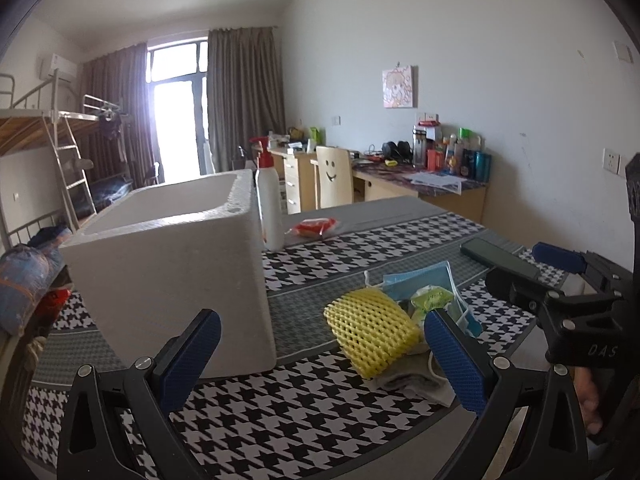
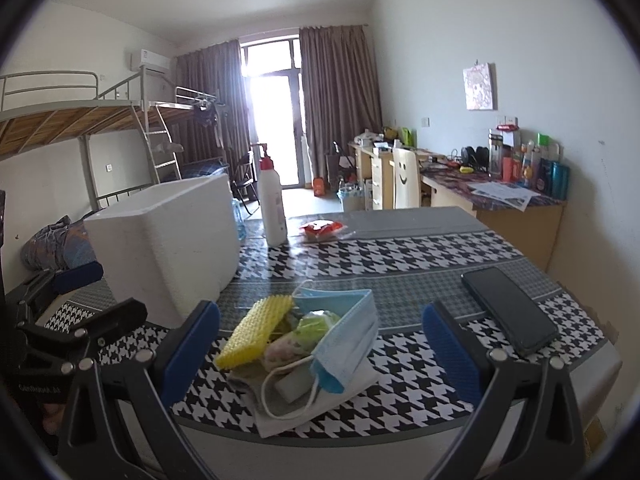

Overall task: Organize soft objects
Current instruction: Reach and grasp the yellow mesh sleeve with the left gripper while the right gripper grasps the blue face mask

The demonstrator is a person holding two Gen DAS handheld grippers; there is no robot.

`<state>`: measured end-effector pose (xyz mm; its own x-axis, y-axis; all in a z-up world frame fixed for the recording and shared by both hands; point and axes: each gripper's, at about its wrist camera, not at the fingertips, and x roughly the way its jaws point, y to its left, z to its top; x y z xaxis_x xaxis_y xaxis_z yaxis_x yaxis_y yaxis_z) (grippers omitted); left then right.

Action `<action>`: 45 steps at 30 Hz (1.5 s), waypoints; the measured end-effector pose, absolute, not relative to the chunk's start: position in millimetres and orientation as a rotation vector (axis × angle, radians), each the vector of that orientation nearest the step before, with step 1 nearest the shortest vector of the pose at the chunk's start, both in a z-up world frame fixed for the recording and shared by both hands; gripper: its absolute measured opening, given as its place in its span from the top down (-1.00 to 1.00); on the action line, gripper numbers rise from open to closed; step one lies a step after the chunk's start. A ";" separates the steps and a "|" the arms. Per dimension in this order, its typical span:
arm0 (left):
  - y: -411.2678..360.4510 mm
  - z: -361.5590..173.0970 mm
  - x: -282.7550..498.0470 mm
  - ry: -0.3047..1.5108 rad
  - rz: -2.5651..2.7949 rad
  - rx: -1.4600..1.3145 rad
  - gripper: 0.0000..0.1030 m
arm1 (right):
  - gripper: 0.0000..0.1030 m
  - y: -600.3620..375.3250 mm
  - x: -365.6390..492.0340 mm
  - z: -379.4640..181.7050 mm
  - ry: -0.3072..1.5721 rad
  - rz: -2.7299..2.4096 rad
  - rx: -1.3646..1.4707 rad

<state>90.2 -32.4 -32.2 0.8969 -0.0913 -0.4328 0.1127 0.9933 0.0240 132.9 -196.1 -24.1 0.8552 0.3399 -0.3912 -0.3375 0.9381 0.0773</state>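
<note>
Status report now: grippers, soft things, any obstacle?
Left gripper open, right gripper open, both empty. Soft pile on table beside foam box. Phone nearby, nothing blocking.

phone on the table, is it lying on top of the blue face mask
No, the phone lies flat on the tablecloth, apart from the blue face mask in the pile.

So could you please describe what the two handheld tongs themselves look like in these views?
Both are alike: the left tongs and right tongs have black rigid frames with silver round bolts and two fingers faced with blue textured pads. In the left wrist view, the right tongs' black body carries pale lettering reading "DAS". No cables or sleeves show.
</note>
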 end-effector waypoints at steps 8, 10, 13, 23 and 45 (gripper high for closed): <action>-42.5 -47.9 108.4 0.529 -0.144 0.090 -0.98 | -0.99 -197.1 143.4 -28.2 0.442 0.339 -0.007; -44.1 -51.1 113.4 0.546 -0.153 0.088 -0.98 | -0.99 -198.4 147.5 -30.4 0.460 0.337 0.001; -46.4 -54.9 121.1 0.566 -0.168 0.076 -0.98 | -0.99 -200.7 153.4 -32.9 0.476 0.331 0.007; -58.8 -68.9 139.0 0.625 -0.186 0.090 -0.93 | -0.98 -207.4 173.8 -37.9 0.524 0.313 0.027; -71.7 -94.2 168.3 0.754 -0.268 0.094 -0.11 | -0.51 -205.3 209.9 -60.6 0.647 0.335 0.064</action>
